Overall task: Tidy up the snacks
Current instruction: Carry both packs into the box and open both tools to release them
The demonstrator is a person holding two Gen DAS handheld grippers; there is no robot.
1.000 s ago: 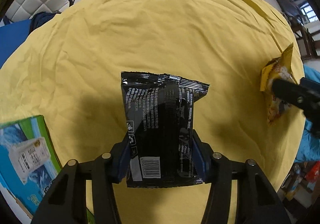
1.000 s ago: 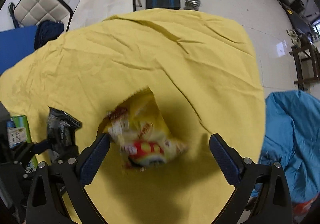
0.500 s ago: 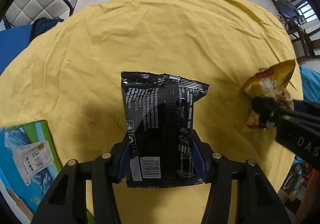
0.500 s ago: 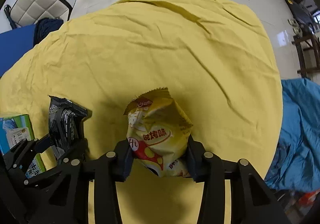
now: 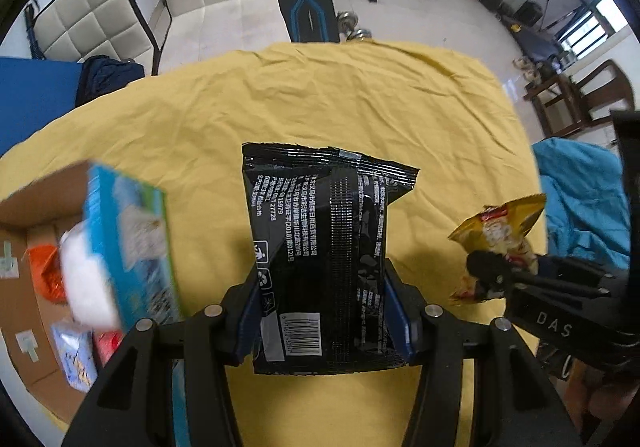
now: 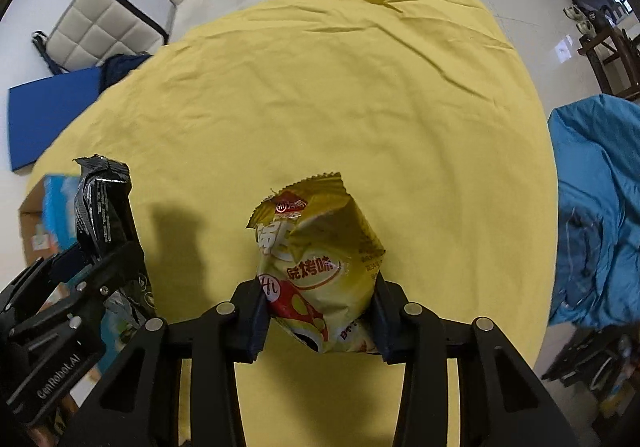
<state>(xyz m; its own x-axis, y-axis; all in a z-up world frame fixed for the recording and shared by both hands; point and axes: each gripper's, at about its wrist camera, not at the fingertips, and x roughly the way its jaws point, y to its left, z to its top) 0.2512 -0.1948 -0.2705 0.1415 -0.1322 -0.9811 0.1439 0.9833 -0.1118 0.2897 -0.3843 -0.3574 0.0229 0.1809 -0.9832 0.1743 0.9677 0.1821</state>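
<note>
Only in the left wrist view: inside of an open cardboard box (image 5: 24, 247) at far left, holding an orange packet (image 5: 48, 275), a pale blue packet (image 5: 76, 355) and a red one (image 5: 106, 341), with a blurred blue-green carton (image 5: 132, 243) against it. Two tools, one snack each. Left tool (image 5: 324, 311) clenched on one black snack bag (image 5: 320, 255), glossy, back side up with white print and a barcode, held above the yellow-clothed table (image 5: 340, 95). Right tool (image 6: 318, 313) clamped on one yellow chip bag (image 6: 316, 271), crumpled, red emblem on front, also above the table. Only in the right wrist view: chip bag's front print and a blue mat (image 6: 44, 119) on the floor.
</note>
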